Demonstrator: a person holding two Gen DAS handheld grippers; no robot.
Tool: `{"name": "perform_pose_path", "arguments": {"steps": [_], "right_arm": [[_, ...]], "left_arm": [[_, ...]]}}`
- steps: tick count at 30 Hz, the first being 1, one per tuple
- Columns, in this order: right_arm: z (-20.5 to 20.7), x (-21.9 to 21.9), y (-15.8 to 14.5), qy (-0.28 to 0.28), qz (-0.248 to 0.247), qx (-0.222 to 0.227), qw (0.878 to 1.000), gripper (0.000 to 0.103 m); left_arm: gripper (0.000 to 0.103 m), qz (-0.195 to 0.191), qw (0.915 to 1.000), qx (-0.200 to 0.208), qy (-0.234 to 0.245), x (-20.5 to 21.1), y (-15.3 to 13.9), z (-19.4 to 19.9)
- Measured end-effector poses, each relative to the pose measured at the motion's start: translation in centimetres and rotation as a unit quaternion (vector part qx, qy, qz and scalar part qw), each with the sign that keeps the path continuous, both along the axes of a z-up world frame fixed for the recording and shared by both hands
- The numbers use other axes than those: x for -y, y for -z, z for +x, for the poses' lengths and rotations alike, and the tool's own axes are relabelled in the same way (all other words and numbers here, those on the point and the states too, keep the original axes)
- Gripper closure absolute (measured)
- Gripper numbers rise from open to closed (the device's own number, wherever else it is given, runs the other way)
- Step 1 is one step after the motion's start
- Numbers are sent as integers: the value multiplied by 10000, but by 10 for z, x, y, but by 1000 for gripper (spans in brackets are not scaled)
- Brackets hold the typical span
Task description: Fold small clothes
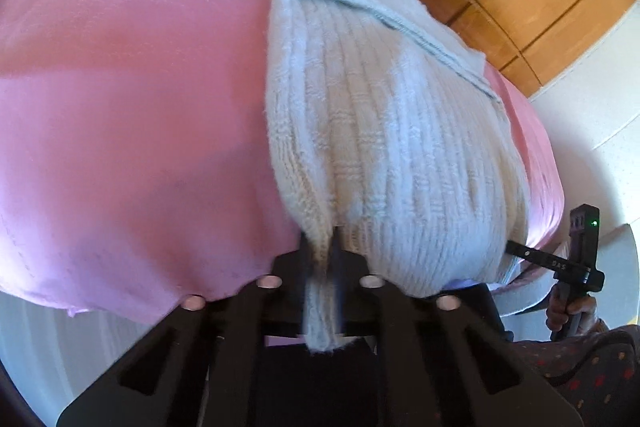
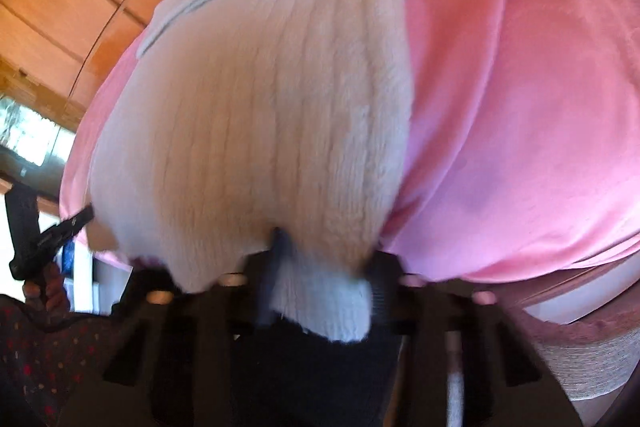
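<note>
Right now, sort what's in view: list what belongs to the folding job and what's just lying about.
Belongs to the job:
- knit garment, pale ribbed, near edge lifted
- left gripper, shut on its near corner
- right gripper, shut on the other near corner
- pink cloth, the surface under it

Just lying about:
- wooden floor
- grey fabric at the pink cloth's edge

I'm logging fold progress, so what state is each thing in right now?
knit garment: near edge lifted, pinched at two spots, far part resting on the pink cloth.
left hand-held gripper: shut on the garment's edge.
right hand-held gripper: shut on the garment's edge.
pink cloth: spread flat under the garment.
</note>
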State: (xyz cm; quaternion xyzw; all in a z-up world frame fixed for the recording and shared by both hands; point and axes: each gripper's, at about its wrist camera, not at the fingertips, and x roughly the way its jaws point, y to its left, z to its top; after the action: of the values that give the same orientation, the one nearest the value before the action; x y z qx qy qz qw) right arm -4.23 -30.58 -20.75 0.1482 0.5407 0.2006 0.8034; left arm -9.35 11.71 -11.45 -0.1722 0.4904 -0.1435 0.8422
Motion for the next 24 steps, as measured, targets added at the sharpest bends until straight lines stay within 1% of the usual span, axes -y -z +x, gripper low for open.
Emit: {"name": "perform_pose_path", "arguments": {"steps": [2, 3, 4, 5, 9, 10, 12, 14, 17, 21, 24], "right_arm": [[3, -7, -11, -190, 93, 73, 9997, 90], [4, -10, -23, -326, 230, 186, 9990, 90], [5, -12, -30, -391, 327, 270, 9983, 90], [7, -14, -40, -455, 449, 383, 9972, 90], [27, -16, -80, -457, 981, 877, 9903, 90], [31, -14, -85, -439, 1048, 968, 9888, 90], [49, -13, -96, -372, 1158, 1119, 9862, 90], [62, -10, -103, -306, 1207, 1231, 9846, 90], [93, -4, -112, -129, 1268, 1379, 9822, 90], [146, 7, -118, 150, 1257, 1471, 9810, 90], [193, 17, -114, 441, 1326, 1415, 9800, 90]], "left_arm": [[97, -155, 9997, 147, 82, 1, -10, 1], [97, -248, 9994, 234, 113, 0, -16, 1], [98, -428, 9984, 345, 133, -3, -25, 2], [98, -530, 9977, 401, 142, -4, -29, 2], [98, -1033, 9920, 711, 117, -13, -52, 14], [98, -1170, 9896, 830, 119, -15, -59, 22], [98, -1252, 9878, 920, 136, -13, -65, 33], [98, -1295, 9864, 1002, 140, -12, -72, 52], [98, -1334, 9848, 1104, 96, -12, -80, 83], [98, -1345, 9843, 1145, -15, -13, -88, 138], [98, -1322, 9845, 1136, -169, -15, -90, 176]]}}
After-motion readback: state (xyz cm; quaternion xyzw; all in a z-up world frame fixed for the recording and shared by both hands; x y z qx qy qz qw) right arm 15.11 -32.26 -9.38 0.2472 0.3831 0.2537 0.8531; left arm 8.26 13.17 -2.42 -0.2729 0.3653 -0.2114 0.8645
